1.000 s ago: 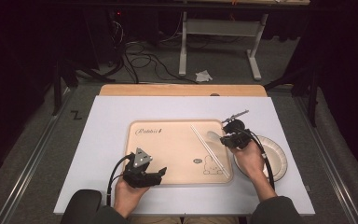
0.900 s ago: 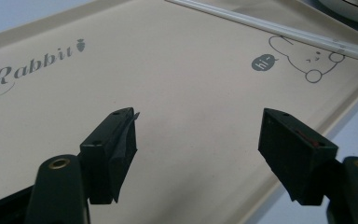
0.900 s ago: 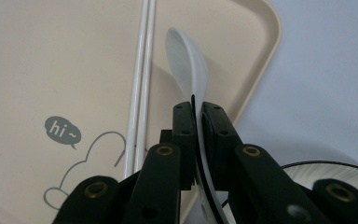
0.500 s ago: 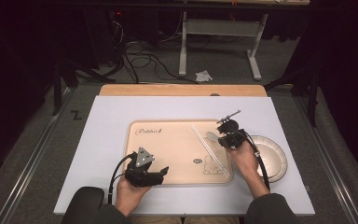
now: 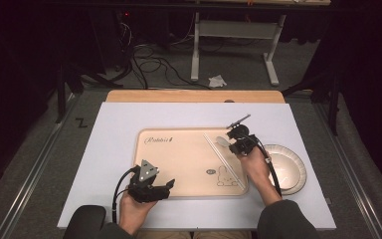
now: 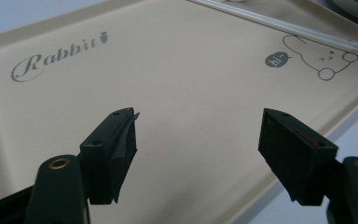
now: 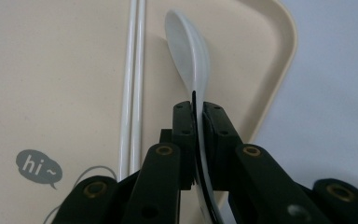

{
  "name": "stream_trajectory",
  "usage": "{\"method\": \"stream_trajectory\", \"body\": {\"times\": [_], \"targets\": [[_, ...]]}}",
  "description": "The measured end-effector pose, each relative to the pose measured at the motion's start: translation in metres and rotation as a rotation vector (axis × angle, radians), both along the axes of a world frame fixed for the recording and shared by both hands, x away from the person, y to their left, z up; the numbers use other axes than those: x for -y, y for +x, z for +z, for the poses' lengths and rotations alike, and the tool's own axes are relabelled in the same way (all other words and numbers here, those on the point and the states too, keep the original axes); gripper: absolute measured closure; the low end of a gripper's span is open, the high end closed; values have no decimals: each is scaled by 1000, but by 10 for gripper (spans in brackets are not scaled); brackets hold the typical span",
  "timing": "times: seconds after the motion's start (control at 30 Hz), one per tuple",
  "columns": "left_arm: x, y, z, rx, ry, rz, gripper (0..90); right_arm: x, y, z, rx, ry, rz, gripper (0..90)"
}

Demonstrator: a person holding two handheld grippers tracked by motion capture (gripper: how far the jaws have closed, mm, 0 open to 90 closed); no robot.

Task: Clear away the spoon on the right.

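A white ceramic spoon (image 7: 186, 46) hangs over the right end of the beige "Rabbit" tray (image 7: 51, 70), bowl forward. My right gripper (image 7: 198, 112) is shut on its handle. In the high view the right gripper (image 5: 231, 142) holds the spoon (image 5: 222, 141) just inside the tray's (image 5: 179, 159) right edge, beside a pair of white chopsticks (image 5: 225, 160) lying diagonally on the tray. My left gripper (image 5: 169, 188) rests at the tray's near edge. Its jaws stand wide apart in the left gripper view (image 6: 198, 135), with bare tray (image 6: 191, 70) between them.
A white plate (image 5: 286, 169) sits on the pale table cover (image 5: 114, 129) just right of the tray. The chopsticks (image 6: 284, 25) cross above the printed rabbit on the tray. Cables and a metal stand lie on the floor beyond the table.
My right gripper has carried the spoon leftward from near the plate to over the tray's right end, slightly lower. The left gripper has stayed put.
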State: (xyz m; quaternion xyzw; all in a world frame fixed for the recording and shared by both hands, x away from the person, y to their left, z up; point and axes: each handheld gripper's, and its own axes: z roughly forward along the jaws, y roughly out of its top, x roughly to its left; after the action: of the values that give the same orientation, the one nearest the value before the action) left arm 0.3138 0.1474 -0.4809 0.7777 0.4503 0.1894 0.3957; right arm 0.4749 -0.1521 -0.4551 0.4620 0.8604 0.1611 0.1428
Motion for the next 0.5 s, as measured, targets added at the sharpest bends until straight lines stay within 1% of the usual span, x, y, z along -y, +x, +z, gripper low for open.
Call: {"method": "stream_trajectory", "body": {"times": [0.03, 0.1, 0.23, 0.27, 0.3, 0.33, 0.5], "targets": [[-2, -1, 0, -2, 0, 6, 280, -1, 1, 0, -1, -7, 5, 855], [-4, -4, 0, -4, -5, 19, 280, -2, 4, -2, -7, 0, 5, 855], [-9, -8, 0, -3, 1, 46, 281, -5, 10, -5, -20, -6, 7, 855], [-10, -9, -1, -6, -4, 50, 281, -5, 11, -6, -25, -3, 13, 856], [-11, -10, -1, -1, 2, 58, 280, -6, 13, -7, -28, -2, 13, 857], [-12, -11, -1, -6, -2, 60, 280, -6, 14, -8, -33, 0, 16, 857], [-15, -15, -1, -7, -2, 80, 281, -9, 19, -15, -58, -12, 19, 857]]}}
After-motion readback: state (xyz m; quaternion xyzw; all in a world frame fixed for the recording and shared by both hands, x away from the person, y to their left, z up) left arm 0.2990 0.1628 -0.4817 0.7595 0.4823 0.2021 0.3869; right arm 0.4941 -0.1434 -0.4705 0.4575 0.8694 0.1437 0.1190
